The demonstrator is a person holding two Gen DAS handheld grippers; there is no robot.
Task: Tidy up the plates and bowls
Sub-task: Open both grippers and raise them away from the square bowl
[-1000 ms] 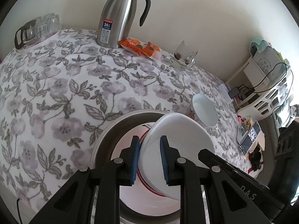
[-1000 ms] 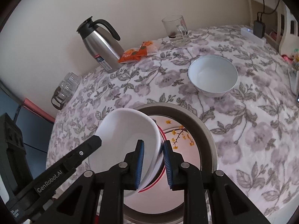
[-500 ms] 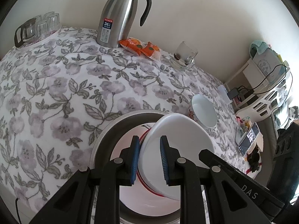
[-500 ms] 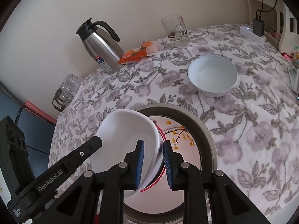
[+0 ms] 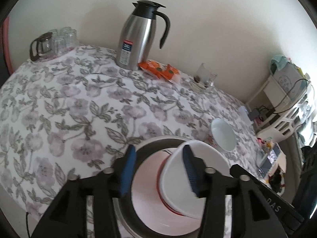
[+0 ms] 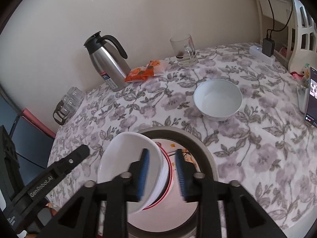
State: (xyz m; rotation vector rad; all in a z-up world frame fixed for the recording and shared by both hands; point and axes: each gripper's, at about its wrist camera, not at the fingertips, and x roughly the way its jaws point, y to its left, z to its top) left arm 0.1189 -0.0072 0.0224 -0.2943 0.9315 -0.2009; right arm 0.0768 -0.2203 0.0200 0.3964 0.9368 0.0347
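A white bowl [image 5: 200, 170] [image 6: 126, 158] sits tilted in a red-rimmed dish [image 5: 150, 194] [image 6: 168, 170] inside a round metal basin [image 5: 156, 140] [image 6: 200, 144]. My left gripper [image 5: 158, 170] is open, its jaws spread around the bowl's rim. My right gripper [image 6: 161, 175] is open too, its fingers on either side of the bowl's opposite rim. A second white bowl [image 5: 223, 136] [image 6: 218, 99] stands on the floral tablecloth beyond the basin.
A steel thermos jug [image 5: 138, 35] [image 6: 109, 63], orange snack packets [image 5: 160, 69] [image 6: 146, 71] and a glass mug [image 5: 204, 75] [image 6: 184, 49] stand along the far wall. Upturned glasses [image 5: 53, 39] [image 6: 67, 103] sit at the table's corner. A phone [image 6: 313, 99] leans at the right edge.
Both grippers have opened and let go of the tilted white bowl, which now rests in the dish. Both have also pulled back and up a little.
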